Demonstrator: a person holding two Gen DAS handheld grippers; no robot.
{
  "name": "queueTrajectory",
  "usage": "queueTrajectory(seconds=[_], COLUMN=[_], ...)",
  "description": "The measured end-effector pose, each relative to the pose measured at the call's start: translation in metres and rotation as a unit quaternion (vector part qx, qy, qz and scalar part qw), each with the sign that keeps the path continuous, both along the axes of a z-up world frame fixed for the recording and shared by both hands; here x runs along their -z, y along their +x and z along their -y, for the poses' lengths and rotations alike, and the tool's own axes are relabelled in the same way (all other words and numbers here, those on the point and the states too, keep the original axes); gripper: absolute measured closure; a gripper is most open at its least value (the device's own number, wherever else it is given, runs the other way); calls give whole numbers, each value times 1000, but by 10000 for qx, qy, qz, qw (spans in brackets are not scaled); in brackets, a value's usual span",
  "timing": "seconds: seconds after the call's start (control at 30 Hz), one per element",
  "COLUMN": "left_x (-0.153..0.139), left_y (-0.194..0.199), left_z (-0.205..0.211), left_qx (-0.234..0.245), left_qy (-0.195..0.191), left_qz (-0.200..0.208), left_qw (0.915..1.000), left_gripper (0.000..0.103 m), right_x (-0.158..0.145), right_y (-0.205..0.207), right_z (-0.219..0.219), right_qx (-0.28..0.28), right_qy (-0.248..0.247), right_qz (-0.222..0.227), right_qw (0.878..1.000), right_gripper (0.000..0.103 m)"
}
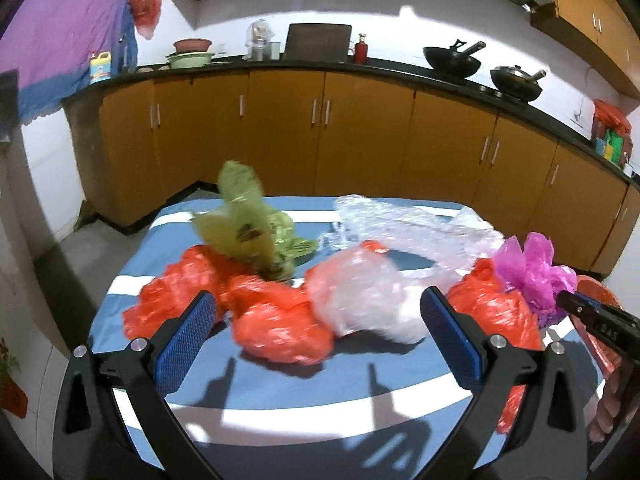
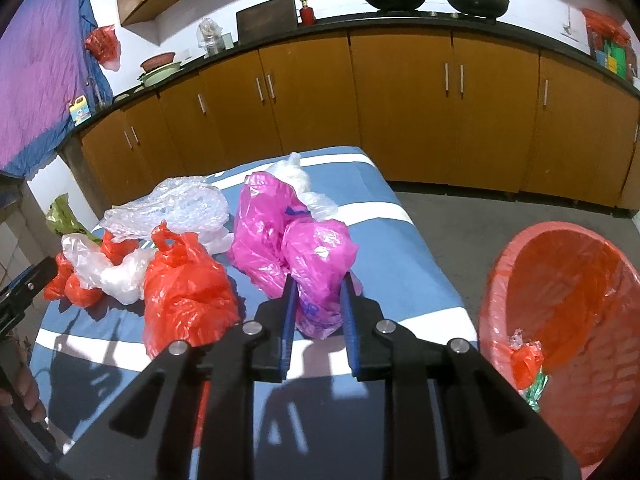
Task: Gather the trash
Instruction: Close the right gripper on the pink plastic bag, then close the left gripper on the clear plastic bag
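Note:
Several crumpled plastic bags lie on a blue-and-white striped table (image 2: pixel 404 216). My right gripper (image 2: pixel 318 284) is shut on a pink bag (image 2: pixel 296 236) at the table's near right. A red bag (image 2: pixel 184 284) lies left of it, with clear bags (image 2: pixel 172 204) behind. In the left wrist view my left gripper (image 1: pixel 320 312) is open and empty, its jaws on either side of a red bag (image 1: pixel 280 320) and a whitish clear bag (image 1: pixel 360 296). A green bag (image 1: pixel 248 224) sits behind them. The pink bag (image 1: pixel 532 268) shows at right.
A red basket (image 2: pixel 568 308) lined with a red bag stands right of the table, holding a small red scrap (image 2: pixel 526 360). Brown kitchen cabinets (image 1: pixel 320 136) and a black counter with woks (image 1: pixel 452 60) run behind. Grey floor lies between table and cabinets.

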State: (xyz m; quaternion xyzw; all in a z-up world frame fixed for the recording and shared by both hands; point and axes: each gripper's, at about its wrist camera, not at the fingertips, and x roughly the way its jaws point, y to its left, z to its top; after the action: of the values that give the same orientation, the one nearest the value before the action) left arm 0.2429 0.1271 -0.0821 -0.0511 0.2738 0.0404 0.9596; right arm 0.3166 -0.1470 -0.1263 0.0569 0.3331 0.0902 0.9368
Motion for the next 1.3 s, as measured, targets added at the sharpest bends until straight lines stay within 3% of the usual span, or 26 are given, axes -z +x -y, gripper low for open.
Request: queueTrajectory(seconds=[0.17, 0.3, 0.37, 0.57, 0.87, 1.3], left_x=[-2, 1, 6, 17, 18, -18], left_y=[18, 32, 39, 43, 34, -17], left_z=[11, 21, 23, 24, 25, 18], left_qx=[-66, -155, -155, -36, 170, 294], left_qy=[-102, 59, 89, 37, -61, -250], left_qz=[-92, -255, -407, -623, -545, -154], left_qw=[9999, 9995, 9990, 9980, 9983, 9991], left_gripper=[2, 7, 23, 43, 77, 83], right_x=[-2, 0, 0, 1, 1, -17], right_y=[-8, -10, -10, -11, -14, -41], right_z=[11, 16, 18, 18, 17, 23], right_qx=[66, 113, 124, 90, 73, 33], right_qy=[41, 95, 128, 160, 165, 251], right_qz=[17, -13, -25, -29, -18, 165], right_qw=[10000, 9999, 9998, 9998, 9998, 9995], right_gripper=[81, 81, 81, 81, 81, 81])
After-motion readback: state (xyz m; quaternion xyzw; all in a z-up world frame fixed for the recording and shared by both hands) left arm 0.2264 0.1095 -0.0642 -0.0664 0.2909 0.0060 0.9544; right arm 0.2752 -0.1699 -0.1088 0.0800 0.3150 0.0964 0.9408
